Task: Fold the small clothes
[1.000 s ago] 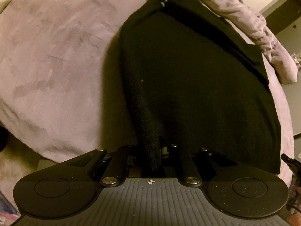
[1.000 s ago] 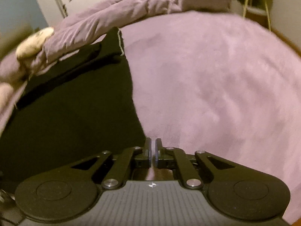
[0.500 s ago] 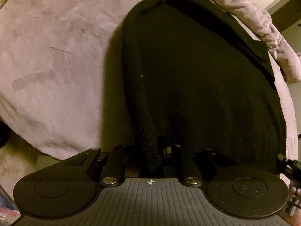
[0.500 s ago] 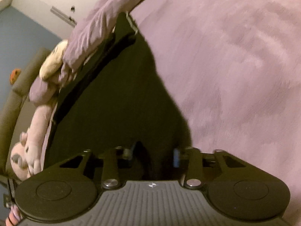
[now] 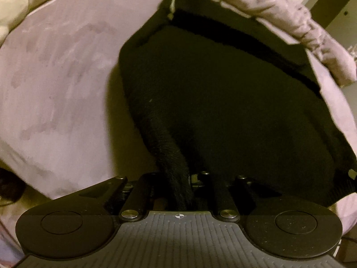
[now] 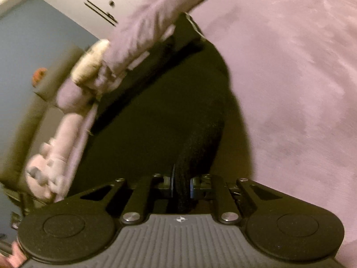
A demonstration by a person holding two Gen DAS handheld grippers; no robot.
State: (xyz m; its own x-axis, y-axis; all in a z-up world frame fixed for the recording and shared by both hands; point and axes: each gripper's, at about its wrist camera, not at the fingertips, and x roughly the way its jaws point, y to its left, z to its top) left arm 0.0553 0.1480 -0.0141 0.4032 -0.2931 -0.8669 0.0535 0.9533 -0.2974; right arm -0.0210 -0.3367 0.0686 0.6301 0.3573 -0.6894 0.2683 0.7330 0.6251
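A black knit garment [image 5: 223,89] lies spread on a purple bedspread [image 5: 55,78]. My left gripper [image 5: 187,178] is shut on a bunched fold of the garment's near left edge, and the fabric rises from the bed into the jaws. In the right wrist view the same garment [image 6: 156,111] fills the middle. My right gripper [image 6: 181,183] has its jaws closing on the garment's near right edge, and the pads press a ridge of black fabric between them. The fabric hides the fingertips of both grippers.
A rolled purple blanket [image 5: 290,17] lies along the garment's far edge and partly over it, also visible in the right view as the blanket [image 6: 145,29]. Cream and pink plush toys [image 6: 89,67] sit at its end. Bare bedspread [image 6: 290,78] stretches to the right.
My right gripper, shut and empty beside the garment, opened, moved over its edge and closed on the fabric. My left gripper rose a little with its fold still held.
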